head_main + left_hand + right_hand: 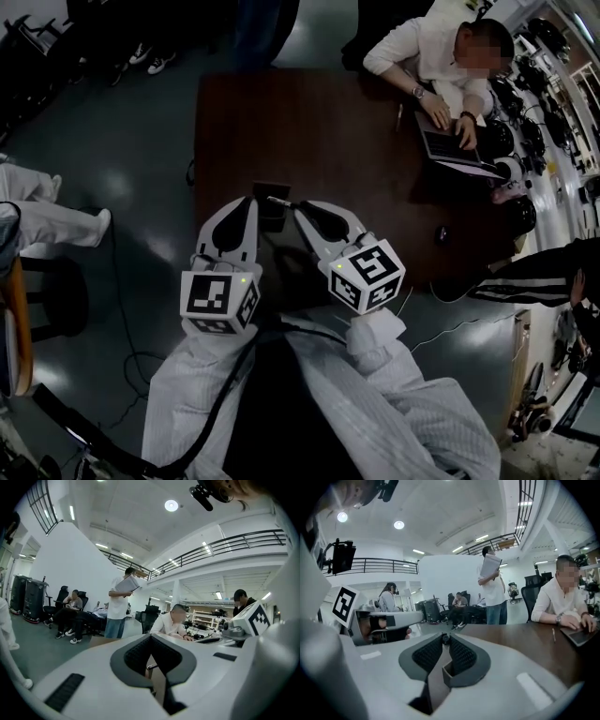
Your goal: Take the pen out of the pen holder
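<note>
Our left gripper [151, 643] clamps the pen holder [158, 686] steady so the right gripper [445, 639], pinching the pen [278, 200], can draw it out.

My left gripper [250, 202] and right gripper [296, 208] angle inward at mid-frame, tips nearly meeting. My right jaws pinch the pen [443, 640]. My left jaws clamp the pen holder [272, 216] wall. My white-sleeved forearms [192, 394] run to the bottom edge.
</note>
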Demonstrator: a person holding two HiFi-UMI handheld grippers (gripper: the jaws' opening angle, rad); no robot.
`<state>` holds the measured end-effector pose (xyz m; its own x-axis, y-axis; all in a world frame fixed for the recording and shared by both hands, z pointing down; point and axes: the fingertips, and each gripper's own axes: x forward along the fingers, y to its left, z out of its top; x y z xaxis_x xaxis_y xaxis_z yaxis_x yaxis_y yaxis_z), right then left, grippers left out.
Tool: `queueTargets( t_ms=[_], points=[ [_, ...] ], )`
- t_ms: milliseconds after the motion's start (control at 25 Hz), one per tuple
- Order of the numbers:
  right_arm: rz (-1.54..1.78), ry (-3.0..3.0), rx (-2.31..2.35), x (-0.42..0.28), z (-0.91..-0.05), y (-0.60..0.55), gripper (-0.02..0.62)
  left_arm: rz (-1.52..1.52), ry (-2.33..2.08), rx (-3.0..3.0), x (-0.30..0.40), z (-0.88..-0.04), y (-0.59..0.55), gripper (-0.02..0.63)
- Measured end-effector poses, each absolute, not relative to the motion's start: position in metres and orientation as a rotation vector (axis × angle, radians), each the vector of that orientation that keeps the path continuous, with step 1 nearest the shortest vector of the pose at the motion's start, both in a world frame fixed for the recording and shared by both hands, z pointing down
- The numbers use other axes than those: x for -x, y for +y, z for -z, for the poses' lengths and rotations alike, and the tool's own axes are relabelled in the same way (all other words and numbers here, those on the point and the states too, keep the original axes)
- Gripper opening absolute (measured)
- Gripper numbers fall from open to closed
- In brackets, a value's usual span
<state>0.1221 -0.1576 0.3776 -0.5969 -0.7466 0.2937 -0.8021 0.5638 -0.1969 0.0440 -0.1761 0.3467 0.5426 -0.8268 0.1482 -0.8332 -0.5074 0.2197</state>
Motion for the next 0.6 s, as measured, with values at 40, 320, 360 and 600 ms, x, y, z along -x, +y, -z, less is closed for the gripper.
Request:
queueTargets(
  t_ms=[40,320,360,600],
  points=[
    [-0.447,-2.637,-1.328,-0.124,-0.369,-0.155,0.048,-0.03,-1.384,-2.528,-0.046,-0.342,-0.176,0.005],
    [-0.539,-2.82,-1.447,-0.142,-0.329,-0.141,0.048,-0.003,-1.384,-2.595,-0.053,-0.316,-0.174,0.005],
    [-0.545,-2.827,-1.453,-0.143,-0.328,-0.14,0.048,-0.003,-1.383,-2.6,-0.054,-0.315,-0.174,0.005],
    [-0.59,-2.845,-1.43,-0.144,-0.333,-0.141,0.048,-0.006,-1.384,-2.589,-0.054,-0.318,-0.174,0.003]
  ],
)
